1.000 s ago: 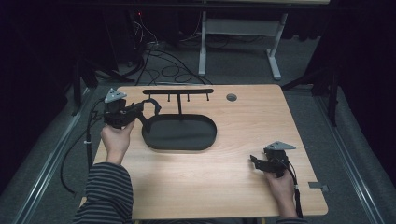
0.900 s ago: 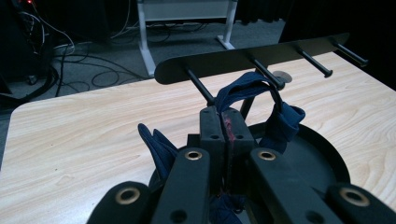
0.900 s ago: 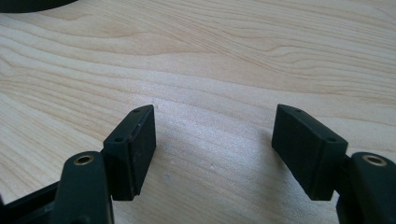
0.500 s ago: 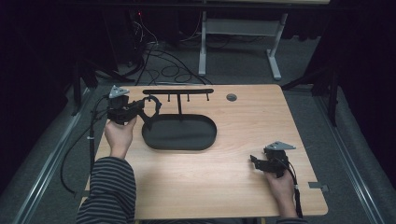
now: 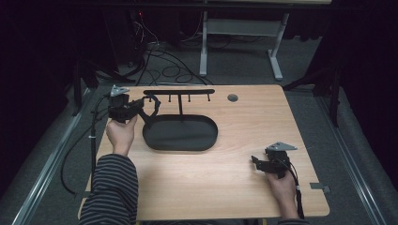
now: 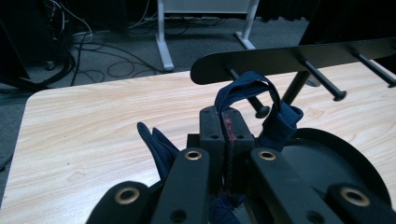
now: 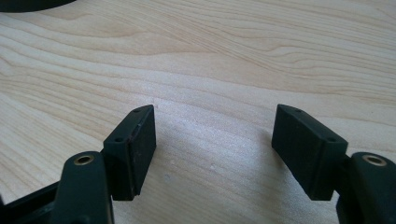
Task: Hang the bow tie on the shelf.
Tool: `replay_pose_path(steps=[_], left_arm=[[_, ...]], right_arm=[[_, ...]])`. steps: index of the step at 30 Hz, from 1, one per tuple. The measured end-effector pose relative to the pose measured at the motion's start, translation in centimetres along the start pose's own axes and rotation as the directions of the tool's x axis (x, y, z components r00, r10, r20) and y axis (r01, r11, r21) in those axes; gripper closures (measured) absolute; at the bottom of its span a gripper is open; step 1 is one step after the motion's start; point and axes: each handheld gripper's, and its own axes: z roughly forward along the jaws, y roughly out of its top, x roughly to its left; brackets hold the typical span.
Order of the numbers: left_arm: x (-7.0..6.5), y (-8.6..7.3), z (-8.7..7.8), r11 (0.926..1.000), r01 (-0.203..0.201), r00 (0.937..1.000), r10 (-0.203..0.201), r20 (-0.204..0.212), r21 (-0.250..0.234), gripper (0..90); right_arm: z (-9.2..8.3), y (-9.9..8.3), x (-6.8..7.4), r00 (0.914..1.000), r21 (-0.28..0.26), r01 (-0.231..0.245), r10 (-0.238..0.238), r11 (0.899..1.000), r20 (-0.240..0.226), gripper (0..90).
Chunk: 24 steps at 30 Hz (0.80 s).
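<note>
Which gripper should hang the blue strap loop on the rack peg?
Left. The left gripper is shut on the blue strap, its loop right at a peg of the rack. The right gripper rests open, far off.

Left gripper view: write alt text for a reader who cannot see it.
The left gripper, jaws shut, pinches a dark blue fabric strap whose loop arches beside the end peg of a black hook rack. The rack's oval base sits on a light wooden table, with cables and white table legs on the floor behind.
</note>
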Motion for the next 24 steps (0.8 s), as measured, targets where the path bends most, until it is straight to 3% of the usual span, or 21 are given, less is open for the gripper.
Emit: replay_pose_path(steps=[24], left_arm=[[0.1, -0.34, 0.77, 0.999, -0.011, 0.9998, 0.011, -0.018, 0.042, 83.9]], right_arm=[[-0.02, -0.01, -0.06, 1.0, -0.001, -0.004, 0.004, 1.0, -0.004, 32.1]])
